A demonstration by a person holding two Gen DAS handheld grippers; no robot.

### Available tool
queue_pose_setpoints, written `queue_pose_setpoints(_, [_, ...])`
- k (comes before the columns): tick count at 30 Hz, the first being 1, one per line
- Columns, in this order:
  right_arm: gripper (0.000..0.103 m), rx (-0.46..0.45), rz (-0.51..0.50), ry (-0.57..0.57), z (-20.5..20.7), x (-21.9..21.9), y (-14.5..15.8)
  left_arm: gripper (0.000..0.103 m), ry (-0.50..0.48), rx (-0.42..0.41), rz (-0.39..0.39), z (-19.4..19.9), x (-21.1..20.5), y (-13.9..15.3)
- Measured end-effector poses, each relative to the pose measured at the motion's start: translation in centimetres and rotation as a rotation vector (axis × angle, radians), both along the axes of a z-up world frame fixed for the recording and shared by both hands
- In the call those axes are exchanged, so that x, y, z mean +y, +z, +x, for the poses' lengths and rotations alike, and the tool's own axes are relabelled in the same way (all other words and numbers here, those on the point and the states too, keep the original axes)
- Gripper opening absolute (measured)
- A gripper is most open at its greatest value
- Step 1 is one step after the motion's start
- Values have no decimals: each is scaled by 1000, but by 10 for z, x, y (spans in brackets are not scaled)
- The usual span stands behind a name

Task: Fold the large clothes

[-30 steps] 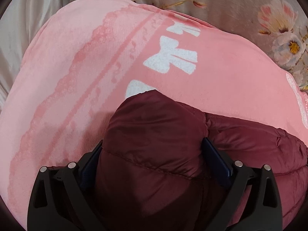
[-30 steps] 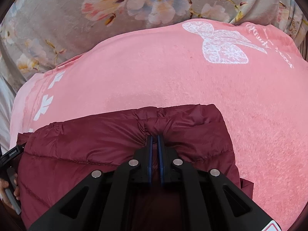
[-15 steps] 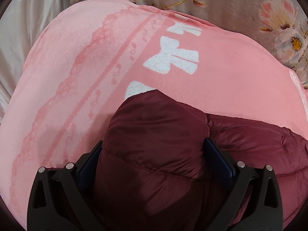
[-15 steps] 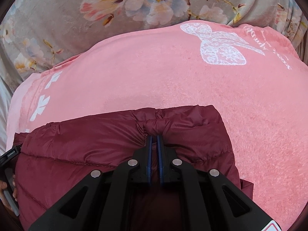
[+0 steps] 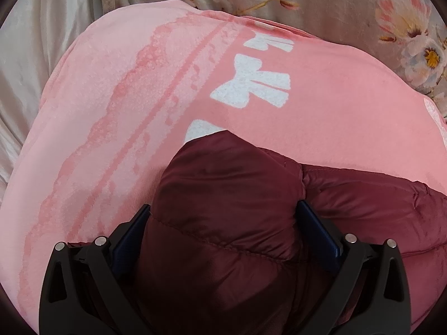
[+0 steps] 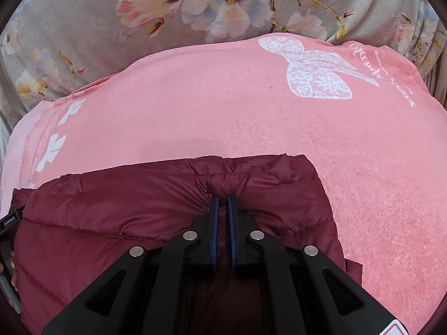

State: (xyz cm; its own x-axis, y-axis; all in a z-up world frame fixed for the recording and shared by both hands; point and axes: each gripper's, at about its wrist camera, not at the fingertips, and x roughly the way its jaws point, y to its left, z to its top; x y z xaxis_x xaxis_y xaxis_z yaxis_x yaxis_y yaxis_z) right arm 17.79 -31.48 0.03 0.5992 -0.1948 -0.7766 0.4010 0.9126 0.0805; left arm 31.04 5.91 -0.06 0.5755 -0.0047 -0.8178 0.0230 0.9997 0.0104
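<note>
The right tongs (image 6: 222, 198) are pressed nearly together, pinching a thin gather of the maroon puffer jacket (image 6: 125, 209) at its far hem, where the fabric puckers around the blue pads. The left tongs (image 5: 223, 212) stand wide, yet their pads press on either side of a thick padded bulge of the same jacket, so they hold a fat fold and not a single layer. Gripping the two ends of one edge (a fair guess) would let both hands carry that edge over evenly for a fold. The jacket lies on a pink blanket (image 6: 251, 117) printed with white bows, which is spread over a grey floral bedspread (image 6: 83, 28). At the right view's left edge, the person's fingers (image 6: 12, 268) show.
</note>
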Motion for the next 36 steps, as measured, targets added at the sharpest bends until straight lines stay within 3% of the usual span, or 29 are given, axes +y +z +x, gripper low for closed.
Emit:
queue_pose_setpoints(6, [11,30,-119,-35,-1,21,16,98,1,-3,16,-1,-2,1])
queue_pose_setpoints(8, [15,-34,-62,-28,-10,39,33,98,1,-3,19,-1,-2,0])
queue_pose_setpoints(10, [15,-74,25,52,-9,67,47,98,2,-3,17,-1,-2,0])
queue_pose_setpoints(12, [15,-75,31,118,-4,94,52,98,3,-4,16,-1,-2,0])
queue_pose_setpoints(16, [16,-43,8,225,13,149,45,98,2,-3,13,-1,-1,0])
queue_pose_setpoints(19, [16,-18,13,244,26,168,36,98,2,-2,13,-1,-1,0])
queue_pose_setpoints(27, [16,44,-26,257,37,185,7,98,1,0,-2,0,1,1])
queue_pose_setpoints(36, [16,40,-71,262,36,188,-3,98,6,-5,5,-2,0,1])
